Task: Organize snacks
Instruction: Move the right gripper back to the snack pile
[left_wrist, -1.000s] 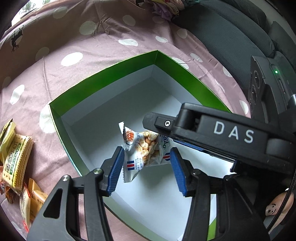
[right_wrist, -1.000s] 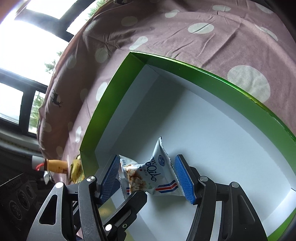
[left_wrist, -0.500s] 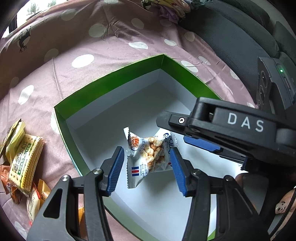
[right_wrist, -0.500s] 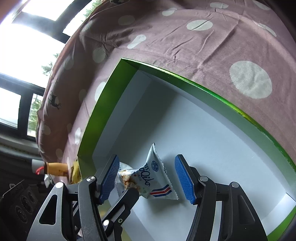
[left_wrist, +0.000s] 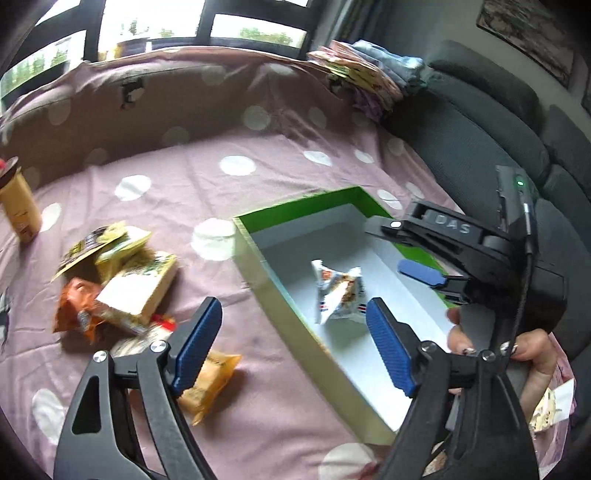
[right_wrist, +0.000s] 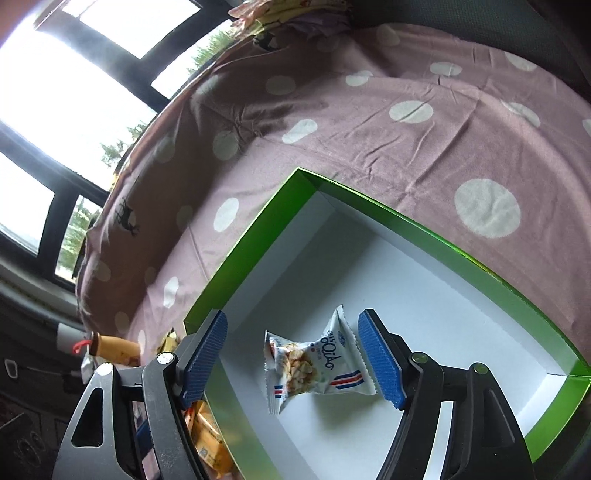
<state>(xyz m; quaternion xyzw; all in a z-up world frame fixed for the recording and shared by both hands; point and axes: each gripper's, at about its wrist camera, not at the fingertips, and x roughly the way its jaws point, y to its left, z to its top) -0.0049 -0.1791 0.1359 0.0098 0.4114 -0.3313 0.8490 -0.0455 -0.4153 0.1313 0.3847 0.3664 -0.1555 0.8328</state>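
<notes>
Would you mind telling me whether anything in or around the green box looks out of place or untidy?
Only one white snack packet lies in the green cardboard box, crumpled and skewed on the white floor. The other snack packets sit in a jumbled, overlapping heap on the dotted purple cloth beside the box. Nothing looks spilled or torn.

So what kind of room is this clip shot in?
Most likely a home living room. A dark grey sofa runs along one side, a polka-dot cloth covers the work surface by big windows, and a framed picture hangs on the wall.
</notes>
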